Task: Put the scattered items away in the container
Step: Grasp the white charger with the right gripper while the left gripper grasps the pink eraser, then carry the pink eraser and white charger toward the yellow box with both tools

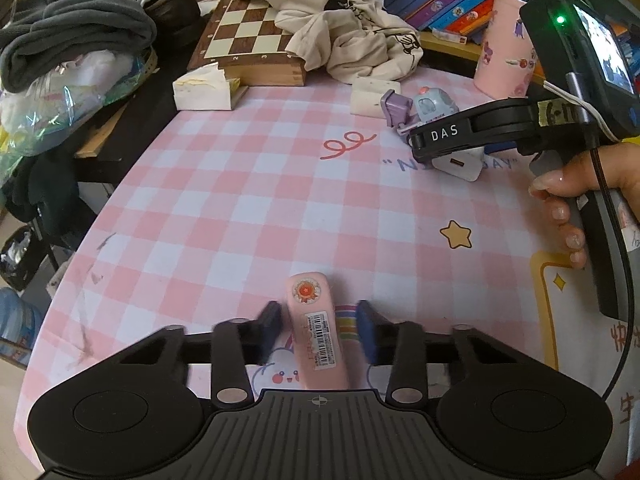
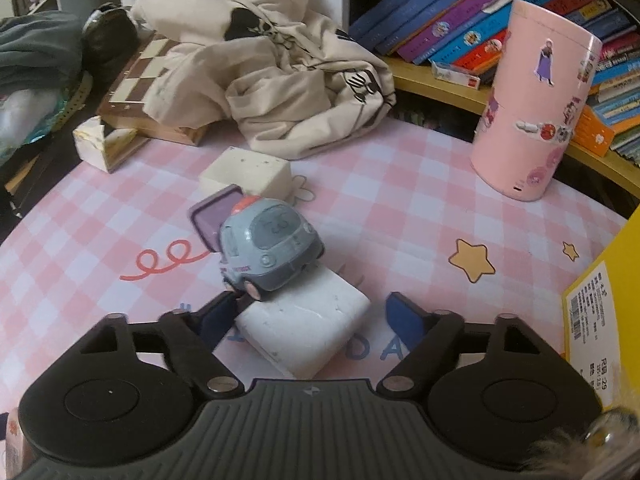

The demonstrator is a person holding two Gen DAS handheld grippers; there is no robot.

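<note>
"DAS"-marked right gripper [image 1: 444, 148] over charger [image 1: 460, 165]

Left gripper [image 1: 320, 330] angled down, jaws partly closed with a gap at each pad. Right gripper [image 2: 310, 320] angled down, jaws half open, pads not pressing. A hand [image 1: 592, 196] grips the right gripper's handle.

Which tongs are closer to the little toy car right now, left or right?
Right. The right tongs straddle the white charger that the toy car leans against. The left tongs are farther back, around a pink eraser.
</note>
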